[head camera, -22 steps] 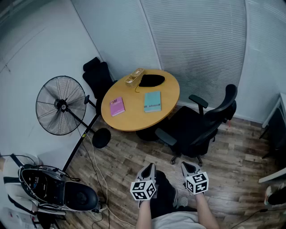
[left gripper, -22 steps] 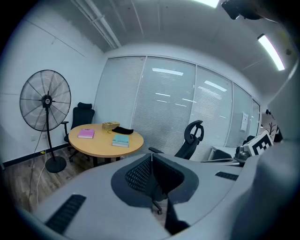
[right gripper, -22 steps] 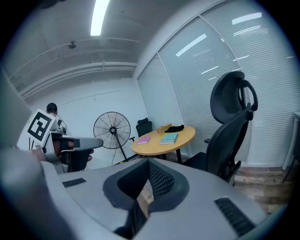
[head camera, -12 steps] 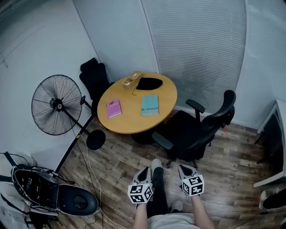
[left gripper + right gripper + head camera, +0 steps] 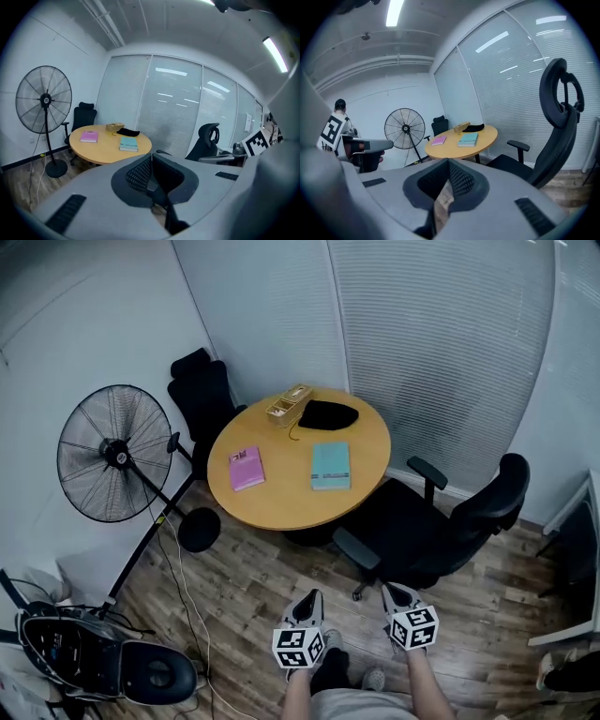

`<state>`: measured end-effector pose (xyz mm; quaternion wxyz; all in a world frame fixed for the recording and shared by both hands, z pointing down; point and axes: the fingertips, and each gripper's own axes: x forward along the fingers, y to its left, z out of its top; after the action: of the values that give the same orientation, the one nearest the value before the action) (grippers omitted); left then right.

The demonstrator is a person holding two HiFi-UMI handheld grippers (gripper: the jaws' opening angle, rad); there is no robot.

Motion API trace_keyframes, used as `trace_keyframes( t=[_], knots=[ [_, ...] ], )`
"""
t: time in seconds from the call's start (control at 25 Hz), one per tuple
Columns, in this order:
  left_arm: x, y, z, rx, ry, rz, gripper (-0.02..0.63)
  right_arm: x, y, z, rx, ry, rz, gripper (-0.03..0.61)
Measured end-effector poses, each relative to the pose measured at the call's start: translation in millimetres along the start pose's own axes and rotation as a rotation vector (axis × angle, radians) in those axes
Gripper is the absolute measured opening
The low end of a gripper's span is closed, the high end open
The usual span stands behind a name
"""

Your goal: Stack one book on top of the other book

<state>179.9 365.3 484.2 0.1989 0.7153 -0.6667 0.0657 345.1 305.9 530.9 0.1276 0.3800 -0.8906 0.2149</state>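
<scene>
1. Pink book (image 5: 247,468) lies flat on the left part of a round wooden table (image 5: 281,507). A teal book (image 5: 330,466) lies flat to its right. The two books are apart, and neither rests on the other.
2. At the table's far edge sit a small wooden box (image 5: 288,405) and a black pouch (image 5: 328,414), just beside each other.
3. The left gripper (image 5: 314,596) is held low in front of the person, well apart from the table. Its jaws are pressed together with nothing between them.
4. The right gripper (image 5: 389,589) is beside the left one, also well apart from the table. Its jaws are likewise pressed together and hold nothing.
5. A black office chair (image 5: 450,531) stands at the table's near right side.
6. A second black chair (image 5: 202,395) stands behind the table on the left.
7. A standing fan (image 5: 103,465) is on the wooden floor (image 5: 253,596), left of the table.
</scene>
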Motion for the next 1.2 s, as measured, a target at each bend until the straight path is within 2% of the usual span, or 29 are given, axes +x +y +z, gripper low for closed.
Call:
trace_keyframes(
  t=[0.08, 0.48, 0.68, 1.04, 1.2],
  knots=[
    [12, 19, 8, 0.013, 0.003, -0.001, 0.032, 22, -1, 8, 0.012, -0.002, -0.013, 0.021],
    [69, 104, 61, -0.042, -0.011, -0.076, 0.027, 107, 16, 58, -0.032, 0.021, -0.066, 0.021],
    [86, 144, 70, -0.093, -0.013, -0.065, 0.027, 135, 24, 66, -0.062, 0.045, -0.080, 0.021],
    [103, 180, 74, -0.105, 0.002, -0.061, 0.028, 178, 31, 64, -0.025, 0.049, -0.072, 0.021],
    [115, 185, 77, -0.124, -0.005, -0.104, 0.028, 196, 27, 64, -0.021, 0.051, -0.076, 0.021]
  ],
)
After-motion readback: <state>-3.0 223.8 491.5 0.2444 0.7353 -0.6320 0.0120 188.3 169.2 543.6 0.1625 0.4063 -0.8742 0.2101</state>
